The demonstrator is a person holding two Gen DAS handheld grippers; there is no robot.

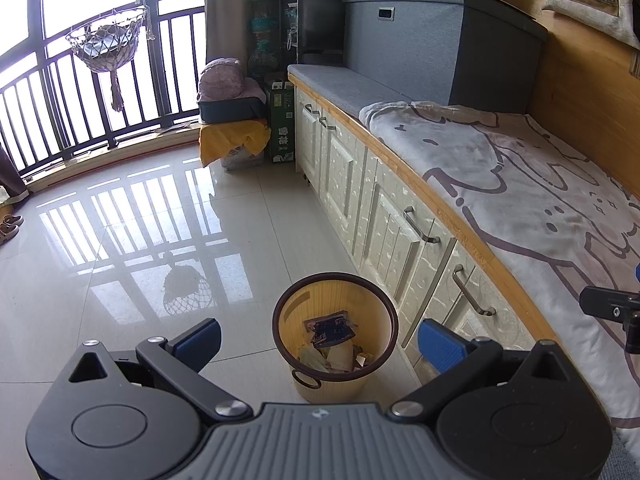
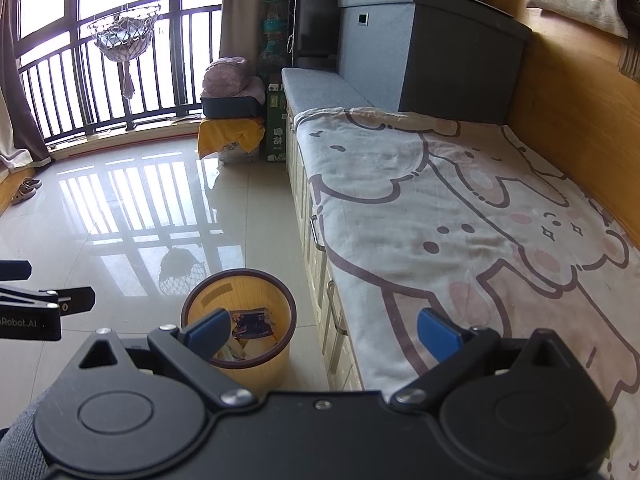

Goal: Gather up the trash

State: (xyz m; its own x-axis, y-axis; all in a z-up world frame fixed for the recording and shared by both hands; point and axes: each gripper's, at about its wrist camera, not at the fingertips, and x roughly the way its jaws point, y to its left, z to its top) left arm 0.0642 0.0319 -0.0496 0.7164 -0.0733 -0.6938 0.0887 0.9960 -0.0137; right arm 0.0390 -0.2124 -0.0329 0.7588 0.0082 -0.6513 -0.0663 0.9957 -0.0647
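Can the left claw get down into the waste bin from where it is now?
Probably yes. The left claw is open and empty, with the waste bin straight ahead between its fingers. The bin has no lid, its rim is unobstructed, and the trash sits low inside. The cabinet stands beside it.

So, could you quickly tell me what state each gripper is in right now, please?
Left gripper: open, holding nothing, above the bin.
Right gripper: open, holding nothing.
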